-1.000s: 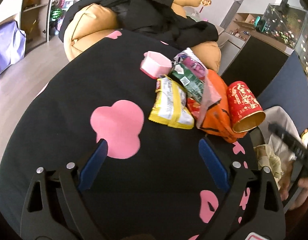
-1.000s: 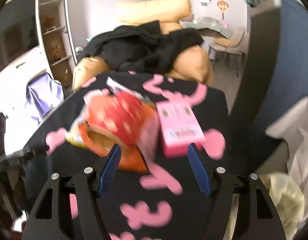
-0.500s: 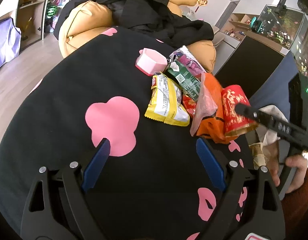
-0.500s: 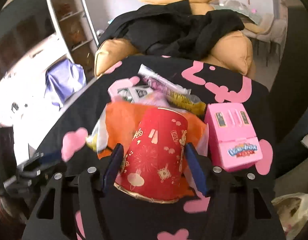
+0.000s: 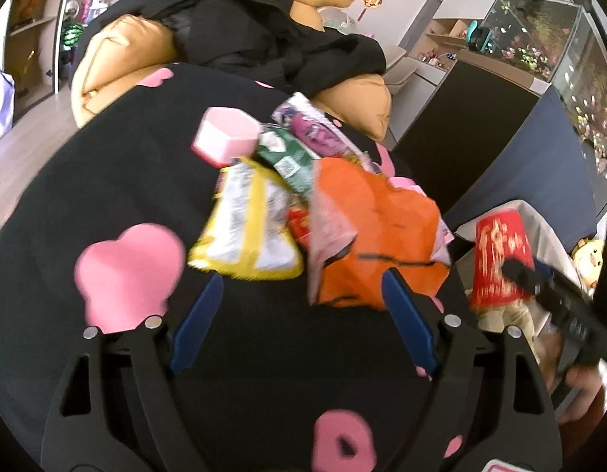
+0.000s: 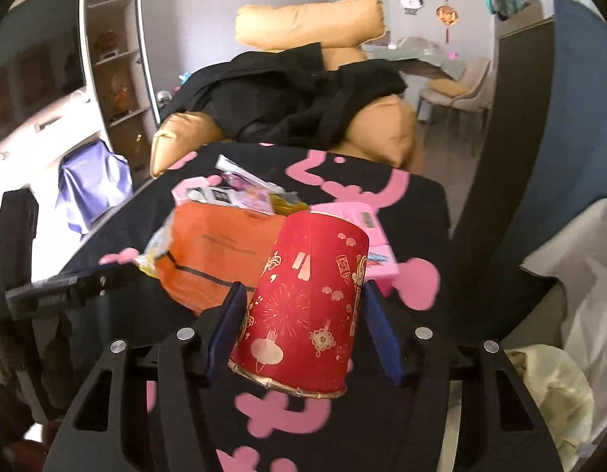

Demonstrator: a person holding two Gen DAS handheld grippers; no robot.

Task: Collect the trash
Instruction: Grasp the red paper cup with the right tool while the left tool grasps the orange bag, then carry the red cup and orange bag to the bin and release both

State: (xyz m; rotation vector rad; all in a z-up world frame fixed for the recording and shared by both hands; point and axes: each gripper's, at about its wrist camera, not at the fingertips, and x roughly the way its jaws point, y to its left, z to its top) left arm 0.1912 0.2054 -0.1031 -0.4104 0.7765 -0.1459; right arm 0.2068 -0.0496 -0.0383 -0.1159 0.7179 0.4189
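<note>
- The right gripper (image 6: pixel 303 322) holds a red paper cup (image 6: pixel 307 299) between its blue pads, one pad on each side of the cup wall; the jaws are closing on it. The cup is tilted, its open gold rim toward the camera and its base pointing away.
- In the left wrist view the same red paper cup (image 5: pixel 500 263) is lifted clear of the black cloth with pink shapes (image 5: pixel 126 181) and hangs at the table's right edge, above a white-lined trash bin (image 5: pixel 547 232).
- The left gripper (image 5: pixel 303 314) has its jaws wide apart and closing, with nothing between the pads. Just ahead of its tips lie a yellow snack wrapper (image 5: pixel 248 232) and an orange plastic bag (image 5: pixel 378 236).
- Further back in the pile sit a green packet (image 5: pixel 291 157), a purple wrapper (image 5: pixel 315 133) and a pink box (image 5: pixel 224 137).
- Another pink box (image 6: pixel 370 236) lies behind the cup in the right wrist view.
- Dark clothing (image 6: pixel 287 98) is draped over a tan sofa (image 6: pixel 386 133) beyond the table.
</note>
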